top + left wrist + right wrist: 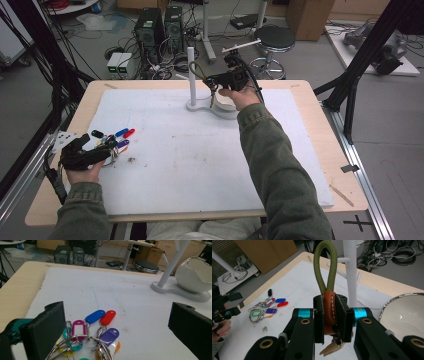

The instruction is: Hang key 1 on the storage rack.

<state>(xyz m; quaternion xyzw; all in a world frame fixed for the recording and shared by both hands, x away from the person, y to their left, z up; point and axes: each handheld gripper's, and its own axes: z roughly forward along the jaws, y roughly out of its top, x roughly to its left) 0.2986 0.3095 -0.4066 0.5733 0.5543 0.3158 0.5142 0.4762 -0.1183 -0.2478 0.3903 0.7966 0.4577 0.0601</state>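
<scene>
**Ana:** Cables, computer towers and a stool are crowding the floor along the top of the high view, and a white mat (pixel 200 165) is covering most of the tabletop (pixel 320 130). How far along does this look?

**Ben:** Midway, I'd judge. The right gripper (pixel 216 82), upper centre of the frame, is clamping its jaws on the brown leather tab of a keychain with a green cord loop (pixel 325 267), holding it up just beside the white stand's post (pixel 191 75). The loop isn't sitting on a peg yet, so hanging it is what's left.

**Ana:** And the other hand?

**Ben:** The left gripper (pixel 102 150) is resting at the lower left, jaws spread wide around a bunch of coloured key tags (pixel 100 326) lying on the mat. It isn't gripping anything.

**Ana:** Any room trouble?

**Ben:** The white bowl (pixel 404 315) is sitting on the stand's base right under the right hand, and the pegs are sticking out close by, so that corner is tight. The mat's middle is lying open. The tags are near the mat's left edge, with bare wood beyond.
</scene>
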